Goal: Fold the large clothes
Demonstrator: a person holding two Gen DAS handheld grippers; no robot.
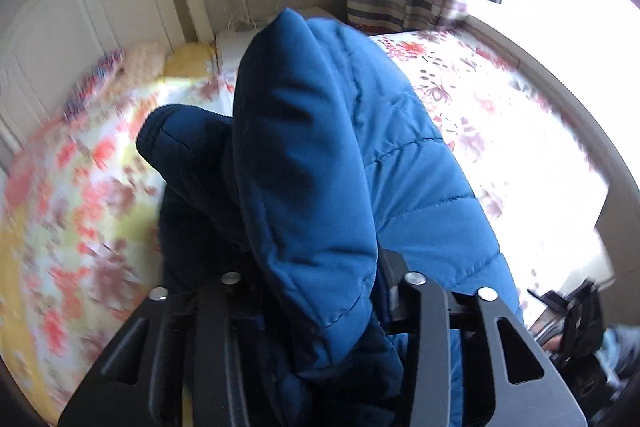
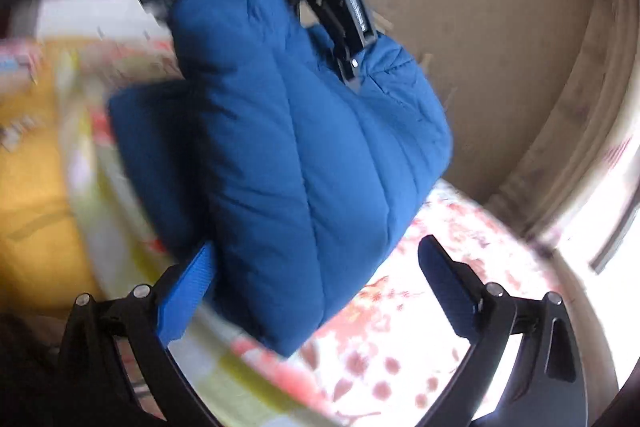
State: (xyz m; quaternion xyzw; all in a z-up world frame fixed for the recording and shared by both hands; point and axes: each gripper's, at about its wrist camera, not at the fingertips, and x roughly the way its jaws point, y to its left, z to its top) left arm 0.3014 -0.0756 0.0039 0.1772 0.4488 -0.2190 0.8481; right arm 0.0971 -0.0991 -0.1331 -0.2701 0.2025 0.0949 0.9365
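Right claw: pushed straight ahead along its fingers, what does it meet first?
Probably the blue jacket, which fills the line ahead of the open right claw and hangs from the left claw. Its lower edge already sits between the fingers. The floral bedspread lies behind; depth unclear.

Left gripper clamped on cloth; right gripper spread wide and empty.

The black two-finger left gripper (image 1: pixel 316 291) points steeply down, its jaws drawn close with a thick fold of the quilted blue padded jacket (image 2: pixel 304 131) bunched between them. The black right gripper with blue ribbed pads (image 2: pixel 316 291) stands below the jacket's lower edge, one blue pad (image 2: pixel 186 297) just beside it, gripping nothing.
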